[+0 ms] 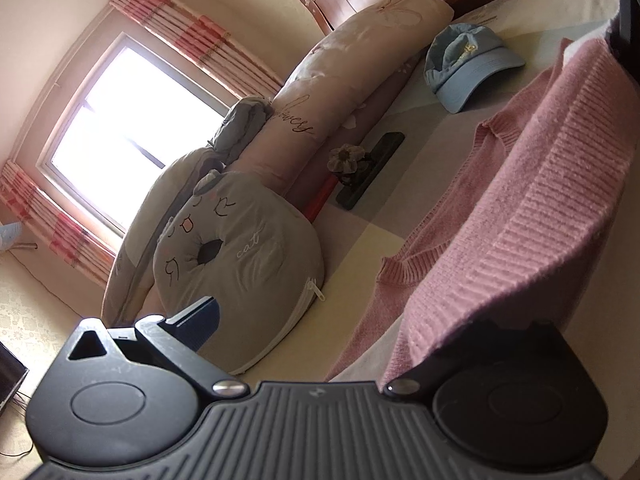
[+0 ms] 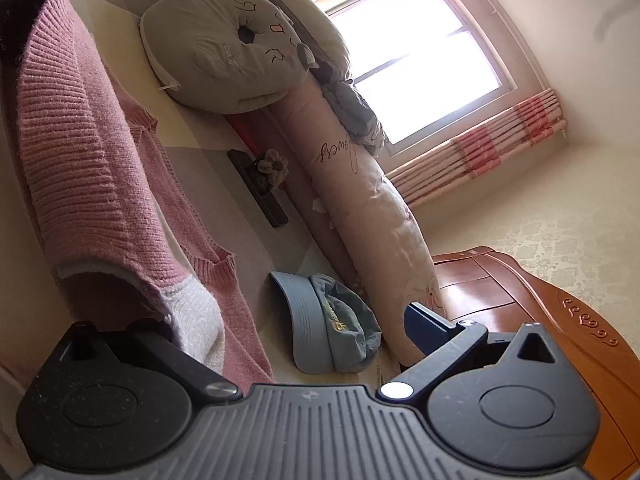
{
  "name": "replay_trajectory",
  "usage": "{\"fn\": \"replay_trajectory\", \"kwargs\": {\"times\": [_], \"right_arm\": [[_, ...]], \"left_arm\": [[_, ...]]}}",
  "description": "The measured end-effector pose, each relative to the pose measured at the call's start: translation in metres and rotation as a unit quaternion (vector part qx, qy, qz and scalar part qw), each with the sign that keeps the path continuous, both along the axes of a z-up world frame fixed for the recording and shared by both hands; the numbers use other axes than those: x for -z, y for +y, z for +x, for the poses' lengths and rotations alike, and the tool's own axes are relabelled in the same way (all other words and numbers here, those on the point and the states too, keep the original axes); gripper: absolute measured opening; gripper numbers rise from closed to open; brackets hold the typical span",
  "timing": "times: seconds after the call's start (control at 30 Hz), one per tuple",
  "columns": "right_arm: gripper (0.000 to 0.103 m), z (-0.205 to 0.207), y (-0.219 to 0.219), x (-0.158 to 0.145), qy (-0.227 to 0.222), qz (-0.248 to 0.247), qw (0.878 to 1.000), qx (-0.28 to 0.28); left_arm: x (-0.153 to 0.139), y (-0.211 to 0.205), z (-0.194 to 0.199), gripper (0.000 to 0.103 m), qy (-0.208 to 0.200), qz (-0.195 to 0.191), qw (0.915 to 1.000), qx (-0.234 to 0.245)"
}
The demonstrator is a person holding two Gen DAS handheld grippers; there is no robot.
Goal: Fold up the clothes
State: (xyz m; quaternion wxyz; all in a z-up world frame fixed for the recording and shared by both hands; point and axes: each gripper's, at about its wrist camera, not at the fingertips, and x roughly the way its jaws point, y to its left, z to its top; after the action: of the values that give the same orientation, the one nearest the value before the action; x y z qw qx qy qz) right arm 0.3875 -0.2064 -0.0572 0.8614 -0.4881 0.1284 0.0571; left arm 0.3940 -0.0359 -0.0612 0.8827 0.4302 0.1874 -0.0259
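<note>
A pink ribbed knit sweater (image 1: pixel 520 200) lies on the bed, and its hem band is lifted and stretched between the two grippers. My left gripper (image 1: pixel 344 312) stands wide open. Its left finger (image 1: pixel 200 320) is bare, while the sweater edge drapes over and hides the right one. My right gripper (image 2: pixel 284 316) is also wide open, with the sweater (image 2: pixel 80 140) hanging over its left finger and a white knit part (image 2: pixel 196 312) beside it. Its right finger (image 2: pixel 424 320) is free. Each view shows the other gripper as a dark shape at the far end of the band.
A blue cap (image 1: pixel 468 68) (image 2: pixel 332 320) lies on the bed sheet (image 1: pixel 360 240) beyond the sweater. Behind it are a long pink bolster (image 1: pixel 340 80), a grey cat cushion (image 1: pixel 236 248), a dark flat object with a fabric flower (image 1: pixel 368 168) and a wooden headboard (image 2: pixel 540 312).
</note>
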Motion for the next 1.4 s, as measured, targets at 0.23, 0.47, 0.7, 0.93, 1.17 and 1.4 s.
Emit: {"fn": "replay_trajectory", "kwargs": {"times": [0.23,0.47,0.7,0.93,1.17,1.4], "right_arm": [[0.103,0.043,-0.002,0.022,0.065,0.028,0.997,0.003],[0.103,0.051,-0.016,0.015,0.122,0.079,0.989,-0.004],[0.103,0.021,-0.049,-0.038,0.2,0.19,0.96,-0.046],[0.103,-0.014,-0.072,-0.047,0.232,0.218,0.946,-0.065],[0.103,-0.016,-0.076,-0.013,0.24,0.16,0.956,-0.047],[0.103,0.009,-0.099,0.003,0.253,0.204,0.946,0.002]], "left_arm": [[0.03,0.006,0.037,0.103,0.054,-0.021,0.9983,-0.008],[0.022,0.012,0.047,0.103,0.098,-0.04,0.9944,-0.001],[-0.009,0.014,0.005,0.102,0.124,-0.057,0.9897,0.041],[-0.009,0.008,-0.02,0.102,0.155,-0.077,0.9841,0.042],[-0.013,-0.009,-0.055,0.102,0.227,-0.129,0.9566,0.13],[-0.002,-0.008,-0.073,0.102,0.259,-0.131,0.9458,0.145]]}}
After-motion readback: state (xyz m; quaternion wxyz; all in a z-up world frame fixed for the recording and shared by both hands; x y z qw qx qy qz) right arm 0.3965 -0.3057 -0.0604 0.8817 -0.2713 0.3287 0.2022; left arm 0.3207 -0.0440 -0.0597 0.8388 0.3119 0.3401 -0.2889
